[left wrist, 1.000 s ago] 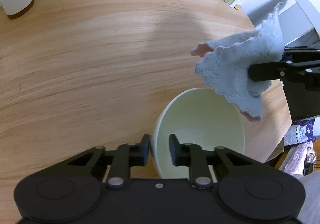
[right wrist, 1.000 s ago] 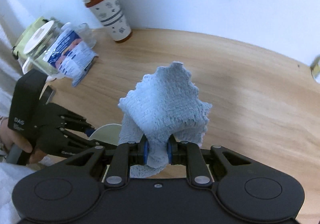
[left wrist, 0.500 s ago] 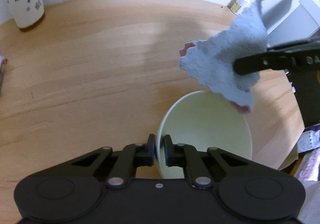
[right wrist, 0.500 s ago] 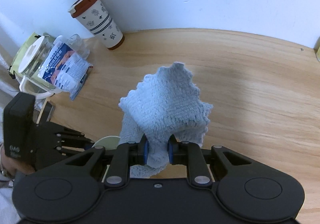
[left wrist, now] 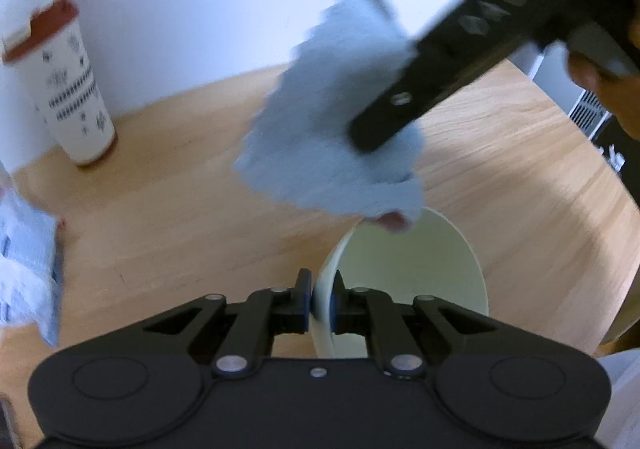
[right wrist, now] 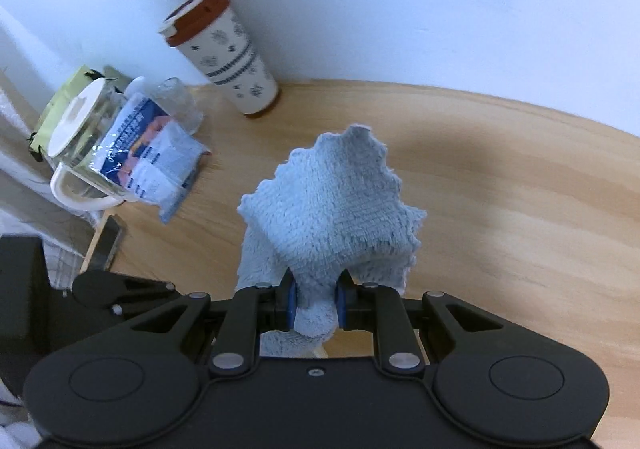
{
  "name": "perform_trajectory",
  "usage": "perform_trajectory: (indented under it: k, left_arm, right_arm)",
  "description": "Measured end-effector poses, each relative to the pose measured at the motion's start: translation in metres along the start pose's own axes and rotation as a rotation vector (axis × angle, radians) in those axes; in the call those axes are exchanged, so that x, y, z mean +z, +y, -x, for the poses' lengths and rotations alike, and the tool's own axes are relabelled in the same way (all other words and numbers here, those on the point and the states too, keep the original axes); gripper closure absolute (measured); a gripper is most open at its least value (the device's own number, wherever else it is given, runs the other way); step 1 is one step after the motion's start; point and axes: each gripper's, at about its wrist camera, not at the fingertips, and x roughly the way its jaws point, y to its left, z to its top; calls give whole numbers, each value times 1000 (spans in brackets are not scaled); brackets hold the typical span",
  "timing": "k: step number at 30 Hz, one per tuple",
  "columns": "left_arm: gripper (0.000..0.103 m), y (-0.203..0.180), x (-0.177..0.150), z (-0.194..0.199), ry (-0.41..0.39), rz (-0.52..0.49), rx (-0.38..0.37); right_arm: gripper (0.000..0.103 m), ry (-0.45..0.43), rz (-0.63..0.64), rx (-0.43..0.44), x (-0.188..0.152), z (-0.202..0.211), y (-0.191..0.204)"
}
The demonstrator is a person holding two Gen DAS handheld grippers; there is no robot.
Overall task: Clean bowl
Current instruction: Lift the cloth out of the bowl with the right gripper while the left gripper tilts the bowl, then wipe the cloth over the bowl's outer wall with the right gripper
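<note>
Pale-green bowl [left wrist: 404,281], its rim newly pinched by the left gripper [left wrist: 319,299], has tilted up toward the blue cloth [right wrist: 332,217] clamped in the right gripper [right wrist: 316,307], ready for wiping.

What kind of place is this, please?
Probably a home, at a wooden table against a white wall. On it stand a lidded travel cup, a glass jug and a snack packet, ordinary household things.

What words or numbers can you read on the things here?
None can be read.
Blue and white packet: it has print, too small and blurred to read.
Travel cup: only patterns, no words that I can tell.
Cloth and bowl: no text.
</note>
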Motion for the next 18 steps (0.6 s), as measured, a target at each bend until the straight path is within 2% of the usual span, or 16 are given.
perform_trajectory:
  k: [6, 11, 15, 18]
  left_arm:
    - [95, -11, -1, 5, -30, -78, 50]
    - [95, -12, -3, 6, -35, -68, 54]
    - [94, -13, -4, 7, -41, -70, 52]
    - [94, -12, -4, 8, -42, -69, 47]
  right_arm:
    - [80, 95, -4, 70, 12, -29, 7]
    - [80, 167, 20, 79, 11, -46, 10]
    - [80, 179, 4, 90, 6, -49, 4]
    - [80, 179, -15, 65, 0, -49, -6]
